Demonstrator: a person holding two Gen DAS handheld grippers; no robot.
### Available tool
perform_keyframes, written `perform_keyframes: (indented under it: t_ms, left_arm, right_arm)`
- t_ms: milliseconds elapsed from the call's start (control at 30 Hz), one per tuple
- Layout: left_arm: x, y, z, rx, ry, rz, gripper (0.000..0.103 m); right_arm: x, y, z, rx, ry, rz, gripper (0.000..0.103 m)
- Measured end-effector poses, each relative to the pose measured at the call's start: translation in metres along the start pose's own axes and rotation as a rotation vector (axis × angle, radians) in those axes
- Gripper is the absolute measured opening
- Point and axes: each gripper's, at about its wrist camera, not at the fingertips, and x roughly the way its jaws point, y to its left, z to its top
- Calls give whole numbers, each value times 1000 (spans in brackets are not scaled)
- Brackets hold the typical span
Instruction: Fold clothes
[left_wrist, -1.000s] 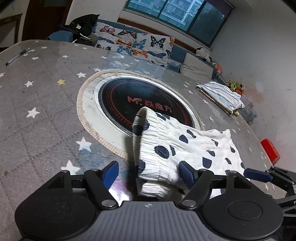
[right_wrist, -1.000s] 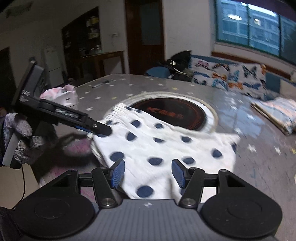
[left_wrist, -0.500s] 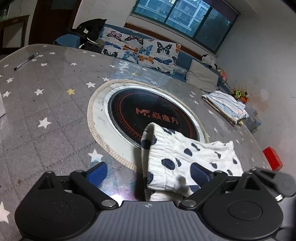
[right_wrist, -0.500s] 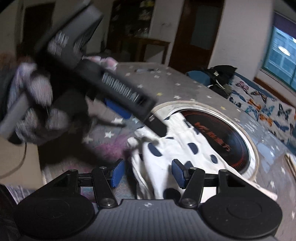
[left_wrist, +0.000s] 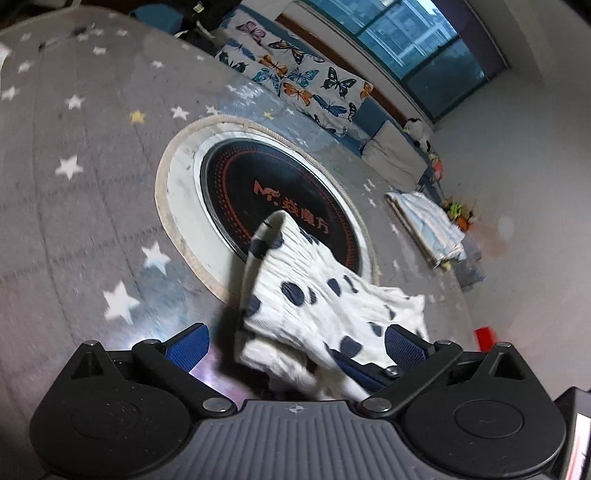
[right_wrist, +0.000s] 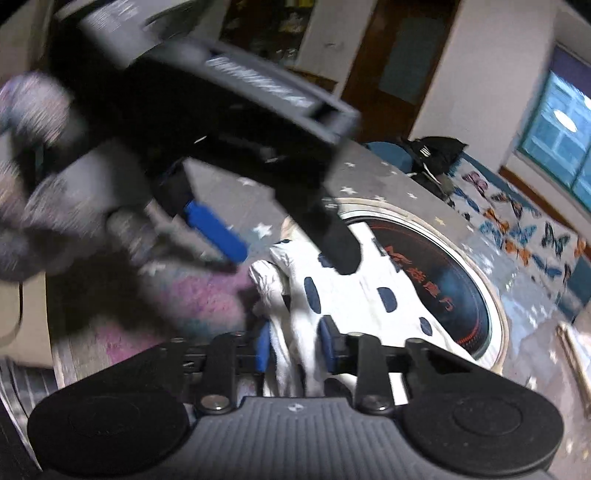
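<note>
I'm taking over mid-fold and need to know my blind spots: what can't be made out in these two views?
- Left wrist view: the garment's near edge is hidden behind the left gripper's body.
- Right wrist view: the cloth bunched between the closing right gripper drops behind its body; how deep the grip is can't be seen.
- Right wrist view: the hand on the left gripper is motion-blurred.
- Neither view shows the garment's type.

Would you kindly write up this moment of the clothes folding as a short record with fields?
garment: white dotted cloth, lying partly over the round black hob in the table
left gripper: jaws wide open, cloth edge between them, pads not pressing
right gripper: jaws closing on a bunched fold of the cloth
other laundry: striped folded pile at the far table edge
stage: fold not finished
</note>
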Motion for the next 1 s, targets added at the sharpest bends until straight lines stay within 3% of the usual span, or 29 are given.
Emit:
perform_keyframes:
  t_ms: [167,300,433,500,733,800,1000]
  left_arm:
    - [7,6,-5,-138,33,-54,103]
    - [18,10,-6,-220,61,-86,102]
    - [22,9,-3,-218,65,-79,99]
    - [24,9,-2,-215,69,-78,91]
    - [32,3,-3,-191,86,-70,73]
    - [32,3,-1,-190,87,-67,71]
    - [31,-3,2,-176,86,-72,71]
  right_arm:
    - [-9,-22,-3,134,-37,20,13]
    - [-15,-29,-7,154,-54,24,12]
    - [-17,-31,-7,154,-56,29,11]
    - [-17,-31,-8,144,-53,27,11]
    - [-20,-9,-7,29,-36,24,31]
    - [-24,-3,-9,-2,-29,36,42]
    - [-9,14,-15,-117,16,-16,42]
